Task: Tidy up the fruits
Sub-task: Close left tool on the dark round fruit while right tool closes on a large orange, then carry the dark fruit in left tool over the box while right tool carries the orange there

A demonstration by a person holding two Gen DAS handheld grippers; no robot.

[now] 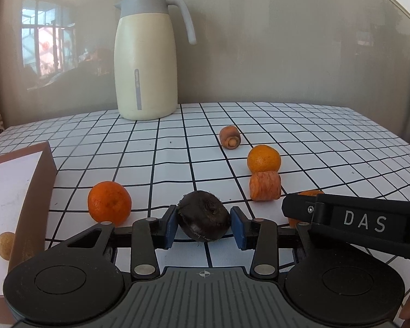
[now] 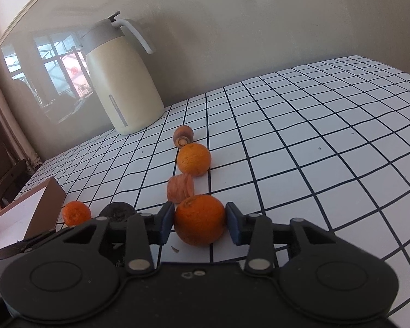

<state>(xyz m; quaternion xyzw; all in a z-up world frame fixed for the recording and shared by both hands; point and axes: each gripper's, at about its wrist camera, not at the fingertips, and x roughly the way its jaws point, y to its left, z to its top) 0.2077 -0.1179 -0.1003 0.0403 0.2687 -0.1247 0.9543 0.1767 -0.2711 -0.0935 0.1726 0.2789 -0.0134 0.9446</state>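
Where left claw (image 1: 203,225) brackets dark fruit (image 1: 204,216), orange (image 2: 200,220) between right claw (image 2: 199,222)

A cream thermos jug (image 1: 146,63) with a grey lid and handle stands upright in the upper left of the frame, at the far edge of the worktop (image 1: 314,136), close to the wall (image 1: 287,41). The worktop carries a white cloth with a black grid. The glossy wall reflects a window.

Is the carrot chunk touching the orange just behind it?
Cannot tell. In the left wrist view the carrot chunk overlaps the orange; the right wrist view shows the chunk very close to the orange, the meeting point unclear.
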